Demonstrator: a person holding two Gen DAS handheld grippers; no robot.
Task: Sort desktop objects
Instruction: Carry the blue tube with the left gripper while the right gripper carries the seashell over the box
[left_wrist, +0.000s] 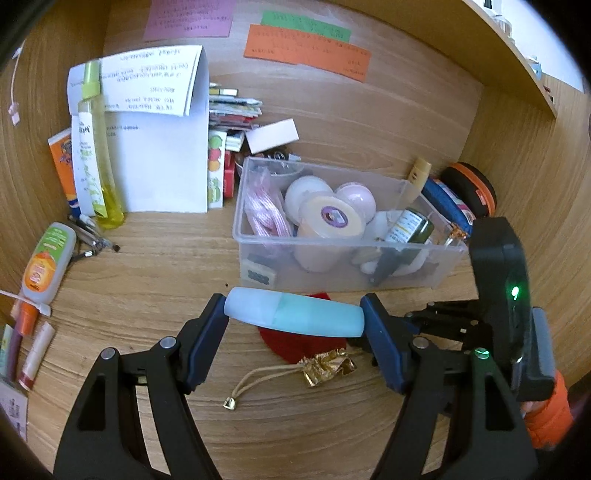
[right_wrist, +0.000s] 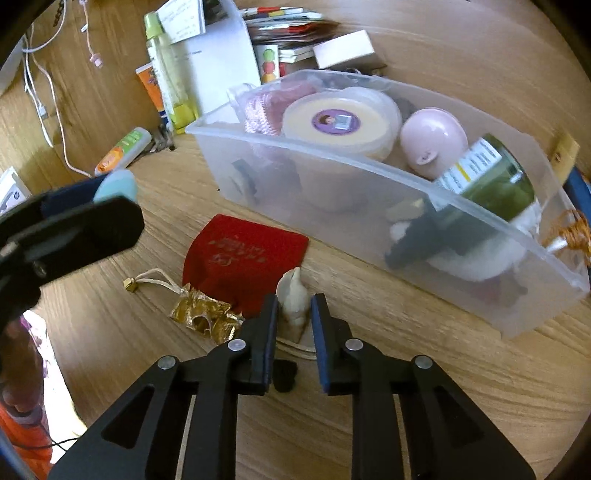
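Note:
My left gripper (left_wrist: 295, 315) is shut on a light blue tube (left_wrist: 293, 313), held crosswise above the desk in front of the clear plastic bin (left_wrist: 369, 275). It also shows at the left of the right wrist view (right_wrist: 74, 218). My right gripper (right_wrist: 294, 314) is shut on a small cream figurine (right_wrist: 294, 297), just in front of the bin (right_wrist: 369, 184). A red velvet pouch (right_wrist: 240, 254) with a gold trim and cord lies on the desk between the two grippers. The bin holds a round yellow tub (right_wrist: 340, 122), a pink ball (right_wrist: 432, 142), a green jar (right_wrist: 491, 177) and pink cord.
A white folder (left_wrist: 162, 162), a yellow spray bottle (left_wrist: 94, 147) and stacked booklets stand at the back. An orange-label tube (left_wrist: 46, 258), pens and lip balms lie at the left. An orange-black jar (left_wrist: 472, 188) sits right of the bin. Coloured notes hang on the back wall.

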